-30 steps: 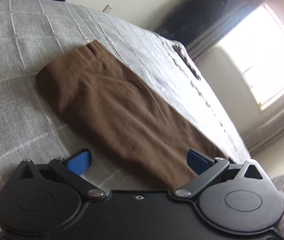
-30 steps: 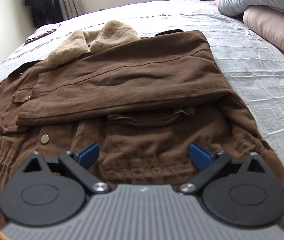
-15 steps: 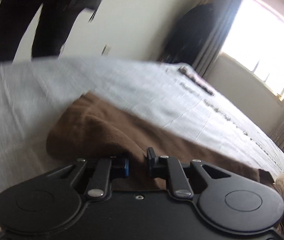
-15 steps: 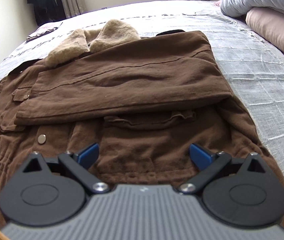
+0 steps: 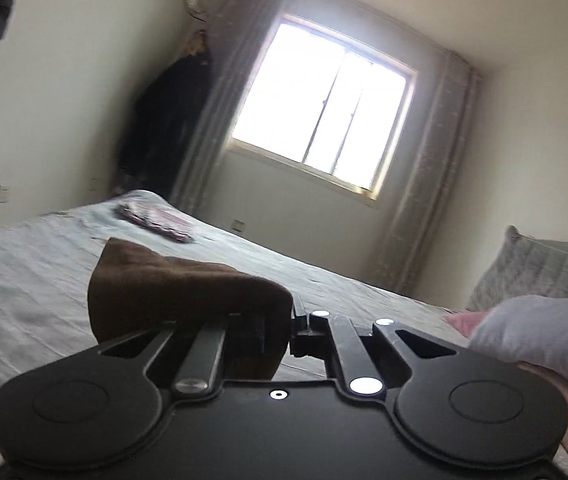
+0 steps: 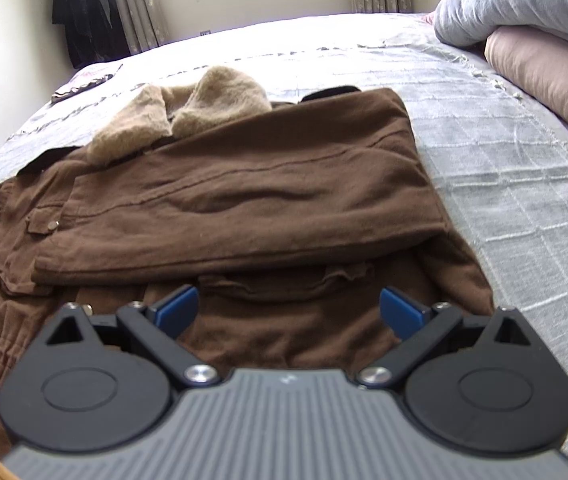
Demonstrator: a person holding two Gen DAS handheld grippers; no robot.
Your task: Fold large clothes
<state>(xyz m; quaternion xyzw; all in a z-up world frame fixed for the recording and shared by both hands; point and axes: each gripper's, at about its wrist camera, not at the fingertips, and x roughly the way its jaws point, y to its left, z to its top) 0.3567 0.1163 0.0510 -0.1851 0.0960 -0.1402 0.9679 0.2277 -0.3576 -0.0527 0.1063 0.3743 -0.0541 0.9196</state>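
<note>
Brown coat (image 6: 243, 200) on grey bedspread (image 6: 504, 152), pillows (image 6: 524, 8) beside. Left gripper (image 5: 277, 332) now clamped on raised sleeve (image 5: 171, 296), previously spread; right gripper (image 6: 288, 312) remains wide apart.

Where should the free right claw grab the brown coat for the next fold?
Probably the coat's right hem corner, approached low from the bed side: that edge lies flat and exposed there, and the right claw is open just above it.

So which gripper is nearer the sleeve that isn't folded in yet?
Left. The left gripper is shut on that sleeve, lifting it. The right gripper hovers open above the coat's lower front.
</note>
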